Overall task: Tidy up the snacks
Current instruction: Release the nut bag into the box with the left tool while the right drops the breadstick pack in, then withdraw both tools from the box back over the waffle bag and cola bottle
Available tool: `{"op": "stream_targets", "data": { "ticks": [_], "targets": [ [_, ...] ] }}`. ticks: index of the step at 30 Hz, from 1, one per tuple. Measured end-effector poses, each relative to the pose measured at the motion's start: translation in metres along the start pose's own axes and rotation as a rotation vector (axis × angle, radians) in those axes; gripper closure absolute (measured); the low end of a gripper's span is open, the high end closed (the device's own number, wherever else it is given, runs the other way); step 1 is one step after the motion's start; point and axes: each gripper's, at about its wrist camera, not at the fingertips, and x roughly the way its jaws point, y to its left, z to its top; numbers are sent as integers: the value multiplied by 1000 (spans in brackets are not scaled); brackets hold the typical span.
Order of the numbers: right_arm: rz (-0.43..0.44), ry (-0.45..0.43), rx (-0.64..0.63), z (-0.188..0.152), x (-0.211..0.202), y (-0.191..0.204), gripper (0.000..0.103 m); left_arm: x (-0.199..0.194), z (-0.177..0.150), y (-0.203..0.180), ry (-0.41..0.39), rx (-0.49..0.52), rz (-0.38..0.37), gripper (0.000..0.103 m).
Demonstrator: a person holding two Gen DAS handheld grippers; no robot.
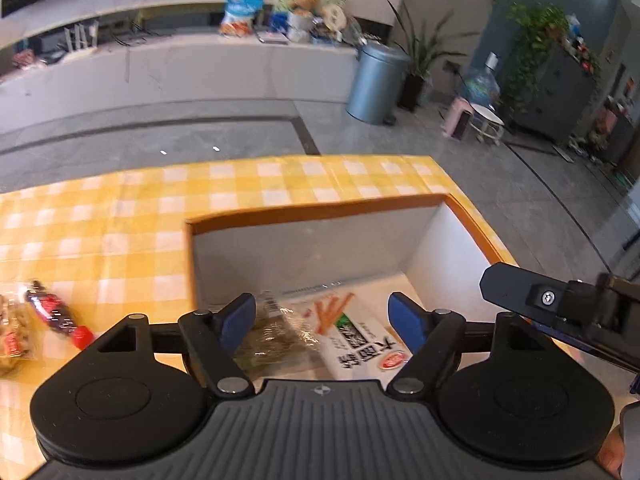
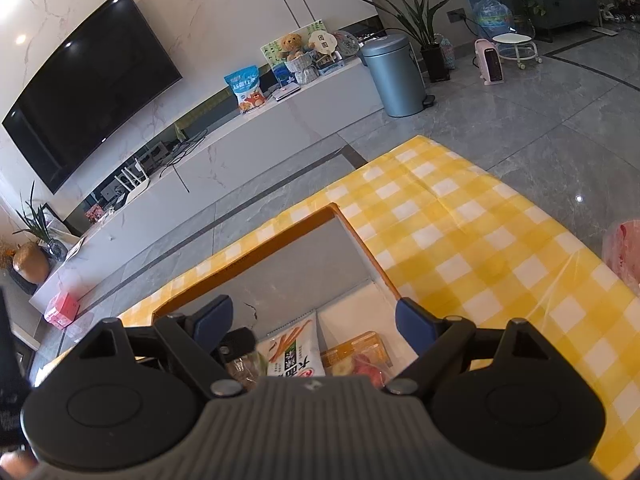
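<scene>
An open box [image 1: 320, 216] with an orange rim and pale inner walls stands on the yellow checked tablecloth [image 1: 100, 220]. Inside lie a white snack pack [image 1: 352, 336] printed with orange sticks and a clear packet [image 1: 276, 336] of greenish-brown pieces. My left gripper [image 1: 323, 320] hangs open over the box; the clear packet lies between its blue pads, which do not press on it. The right gripper [image 2: 314, 324] is open above the same box [image 2: 280, 236], over the white pack [image 2: 296, 356] and an orange packet [image 2: 356, 354]. One right fingertip [image 1: 516, 288] shows at the left view's right side.
Left of the box lie a dark bottle-shaped snack with a red cap [image 1: 56, 316] and a bagged snack [image 1: 12, 344]. A pink bag [image 2: 624, 252] sits at the cloth's right edge. Beyond the table are grey floor, a metal bin [image 2: 396, 76] and a low TV bench [image 2: 240, 140].
</scene>
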Motion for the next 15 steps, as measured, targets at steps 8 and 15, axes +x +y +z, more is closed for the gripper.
{"op": "stream_targets", "data": {
  "ticks": [8, 15],
  "targets": [
    [24, -19, -51, -5, -4, 19, 17, -36, -1, 10, -22, 7, -11, 15],
    [56, -60, -16, -12, -14, 23, 16, -78, 4, 19, -55, 20, -52, 20]
  ]
}}
